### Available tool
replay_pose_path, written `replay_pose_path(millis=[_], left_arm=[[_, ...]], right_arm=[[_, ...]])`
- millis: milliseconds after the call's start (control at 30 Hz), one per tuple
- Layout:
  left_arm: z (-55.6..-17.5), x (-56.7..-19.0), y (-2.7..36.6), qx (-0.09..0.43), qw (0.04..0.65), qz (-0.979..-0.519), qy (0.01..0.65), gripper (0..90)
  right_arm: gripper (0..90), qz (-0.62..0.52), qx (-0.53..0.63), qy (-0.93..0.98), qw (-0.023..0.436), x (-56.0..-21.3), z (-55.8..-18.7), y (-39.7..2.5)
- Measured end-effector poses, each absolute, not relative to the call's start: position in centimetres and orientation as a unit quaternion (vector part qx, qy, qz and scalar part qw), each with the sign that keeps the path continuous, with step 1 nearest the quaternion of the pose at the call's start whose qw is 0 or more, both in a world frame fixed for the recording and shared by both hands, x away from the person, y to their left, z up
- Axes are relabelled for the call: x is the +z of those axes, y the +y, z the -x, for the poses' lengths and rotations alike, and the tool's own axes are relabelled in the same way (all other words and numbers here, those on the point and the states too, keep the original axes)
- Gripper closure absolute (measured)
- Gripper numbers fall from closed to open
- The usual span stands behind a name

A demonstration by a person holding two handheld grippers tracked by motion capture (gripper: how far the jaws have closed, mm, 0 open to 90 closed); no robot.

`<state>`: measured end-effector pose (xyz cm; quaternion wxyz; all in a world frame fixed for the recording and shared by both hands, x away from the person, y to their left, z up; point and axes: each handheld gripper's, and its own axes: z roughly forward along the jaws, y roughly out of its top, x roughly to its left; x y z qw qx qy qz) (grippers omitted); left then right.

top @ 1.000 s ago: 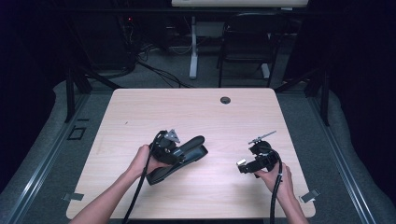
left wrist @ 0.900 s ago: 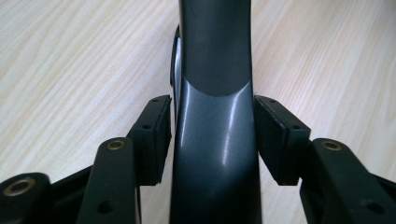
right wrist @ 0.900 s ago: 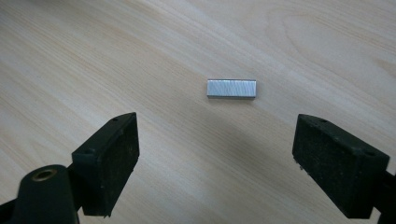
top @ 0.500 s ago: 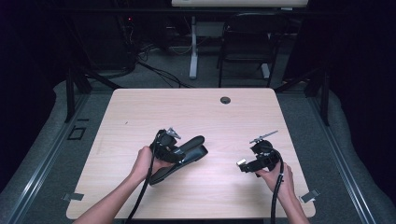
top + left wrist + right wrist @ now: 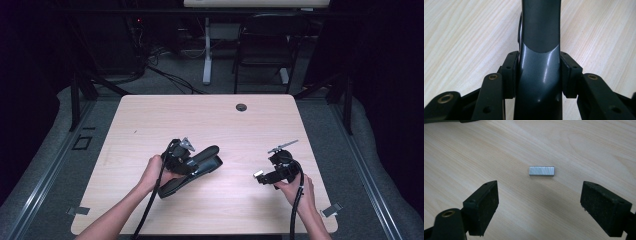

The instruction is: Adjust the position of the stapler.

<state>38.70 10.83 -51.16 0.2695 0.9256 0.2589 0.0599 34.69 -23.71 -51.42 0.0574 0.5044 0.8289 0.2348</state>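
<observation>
1. Pale wood with a fine grain makes the top of the bench (image 5: 210, 120), and a small dark round grommet (image 5: 241, 107) sits near its far edge.
2. A person's left hand (image 5: 152, 172) holds the left gripper (image 5: 537, 75) near the middle of the bench, a little toward the left and near edges.
3. Its jaws are pressed against both sides of a black stapler (image 5: 192, 167), which they pinch on the upper arm; the left gripper view shows the dark glossy arm running straight up between the two pads.
4. The stapler lies slanted on the bench, with one end toward the near left corner and the other end pointing toward the far right corner.
5. The right hand (image 5: 295, 187) holds the right gripper (image 5: 537, 202) near the right edge of the bench, well apart from the stapler.
6. The jaws of this gripper are spread wide and grip nothing.
7. In the right gripper view a small silver strip of staples (image 5: 541, 171) lies flat on the wood, beyond the two pads and between them, touching neither.
</observation>
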Motion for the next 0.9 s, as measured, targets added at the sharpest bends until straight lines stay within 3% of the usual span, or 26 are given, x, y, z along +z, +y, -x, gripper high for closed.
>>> replay_pose_path(millis=[900], left_arm=[[-40.0,-50.9,9.3,0.030,0.251,-0.958,0.134,56.7]], right_arm=[[15.0,-0.505,0.231,0.830,0.052,-51.4,-34.8,-23.8]])
